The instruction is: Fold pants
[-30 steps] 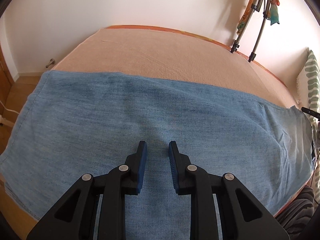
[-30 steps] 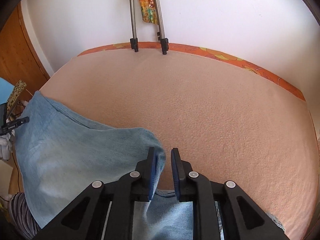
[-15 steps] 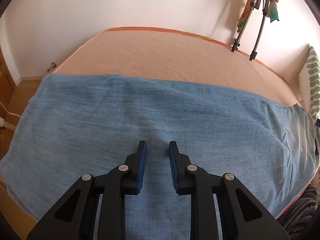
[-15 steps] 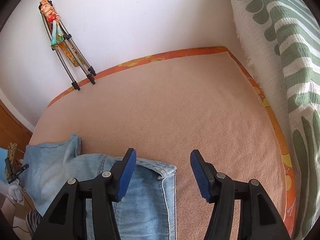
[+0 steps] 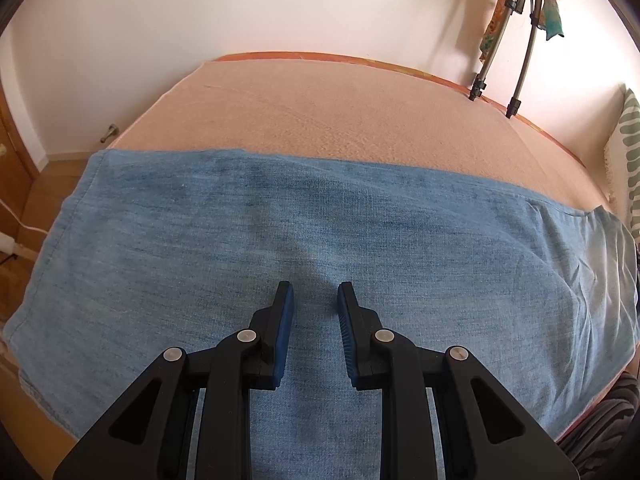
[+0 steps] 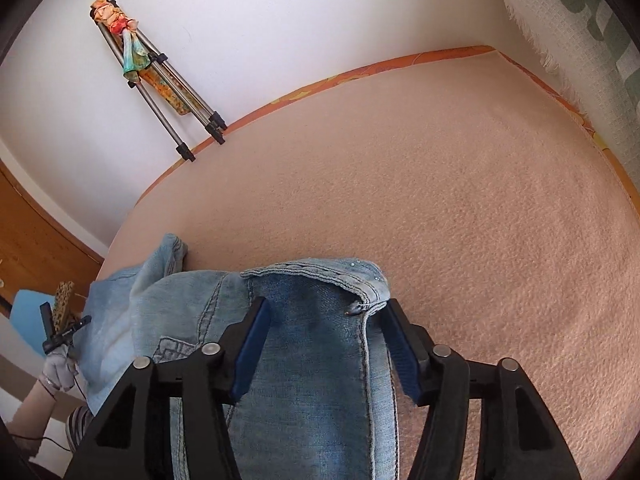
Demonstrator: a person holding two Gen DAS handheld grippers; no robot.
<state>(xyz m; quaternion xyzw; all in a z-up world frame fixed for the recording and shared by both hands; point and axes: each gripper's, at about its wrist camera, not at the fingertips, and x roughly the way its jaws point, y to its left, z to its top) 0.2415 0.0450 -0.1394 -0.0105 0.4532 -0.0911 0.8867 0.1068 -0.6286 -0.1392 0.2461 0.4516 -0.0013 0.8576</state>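
Denim pants (image 5: 320, 240) lie stretched along the near edge of the bed (image 5: 340, 120), long axis running left to right, hem end at the bed's left edge, waistband (image 6: 320, 270) toward the right; my left gripper (image 5: 314, 300) hovers over mid-leg, fingers slightly parted and holding nothing that I can see; my right gripper (image 6: 324, 316) straddles the waistband corner, fingers spread wide on either side, not clenched; the right is nearer the end I judge worth lifting; beyond the pants the bed is bare up to the far edge, good room for carrying the waist leftward over the legs
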